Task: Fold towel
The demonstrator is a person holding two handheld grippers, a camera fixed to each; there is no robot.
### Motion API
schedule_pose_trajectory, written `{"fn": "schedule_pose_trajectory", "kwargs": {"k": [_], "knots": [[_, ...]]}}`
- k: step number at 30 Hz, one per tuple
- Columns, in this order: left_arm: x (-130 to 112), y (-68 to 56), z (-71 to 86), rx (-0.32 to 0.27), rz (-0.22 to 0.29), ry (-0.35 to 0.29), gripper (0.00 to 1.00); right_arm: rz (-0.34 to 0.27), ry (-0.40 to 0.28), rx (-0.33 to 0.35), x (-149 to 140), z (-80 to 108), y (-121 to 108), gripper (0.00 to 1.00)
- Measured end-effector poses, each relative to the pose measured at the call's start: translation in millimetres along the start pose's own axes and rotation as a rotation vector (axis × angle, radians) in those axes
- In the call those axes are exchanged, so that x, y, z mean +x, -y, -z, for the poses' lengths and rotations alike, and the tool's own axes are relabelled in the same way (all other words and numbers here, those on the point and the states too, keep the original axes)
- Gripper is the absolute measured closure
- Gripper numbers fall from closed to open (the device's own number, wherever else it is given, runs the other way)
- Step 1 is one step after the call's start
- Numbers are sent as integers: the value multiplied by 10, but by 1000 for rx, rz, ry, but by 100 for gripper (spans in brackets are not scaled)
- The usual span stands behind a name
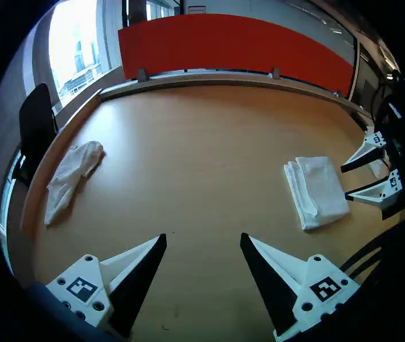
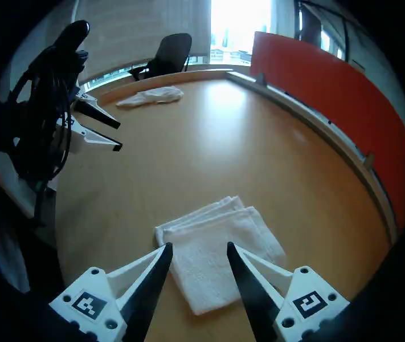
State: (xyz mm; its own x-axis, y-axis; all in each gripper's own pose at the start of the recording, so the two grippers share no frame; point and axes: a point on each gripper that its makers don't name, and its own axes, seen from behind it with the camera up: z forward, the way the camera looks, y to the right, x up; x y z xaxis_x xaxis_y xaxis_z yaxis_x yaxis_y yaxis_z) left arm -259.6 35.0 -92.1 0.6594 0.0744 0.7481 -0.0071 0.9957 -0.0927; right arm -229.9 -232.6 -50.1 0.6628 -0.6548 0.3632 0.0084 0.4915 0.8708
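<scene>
A folded white towel (image 1: 316, 191) lies flat on the wooden table (image 1: 202, 148) at the right; in the right gripper view the folded towel (image 2: 219, 251) sits just beyond my fingertips. My right gripper (image 2: 200, 253) is open above its near edge, holding nothing, and appears as the right gripper (image 1: 353, 179) beside the towel in the left gripper view. A second, crumpled white towel (image 1: 71, 174) lies near the table's left edge, seen far off as the crumpled towel (image 2: 151, 96). My left gripper (image 1: 203, 242) is open over bare table; the left gripper (image 2: 108, 134) shows at the left.
A red divider panel (image 1: 236, 43) runs along the table's far edge. A black office chair (image 1: 36, 128) stands by the window beyond the crumpled towel. Black cables (image 2: 43, 131) hang at the left gripper in the right gripper view.
</scene>
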Motion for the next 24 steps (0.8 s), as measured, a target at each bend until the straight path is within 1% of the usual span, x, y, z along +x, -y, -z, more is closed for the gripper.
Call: {"fn": "schedule_pose_trajectory", "kwargs": {"k": [8,24], "knots": [[11,-20,16,0,-1,-4,4,-29,14,-15,-141,18,-6,27],[24,-42,18,-3,-9,-7,3,-90,86,-41,-680,72,14,27]]}}
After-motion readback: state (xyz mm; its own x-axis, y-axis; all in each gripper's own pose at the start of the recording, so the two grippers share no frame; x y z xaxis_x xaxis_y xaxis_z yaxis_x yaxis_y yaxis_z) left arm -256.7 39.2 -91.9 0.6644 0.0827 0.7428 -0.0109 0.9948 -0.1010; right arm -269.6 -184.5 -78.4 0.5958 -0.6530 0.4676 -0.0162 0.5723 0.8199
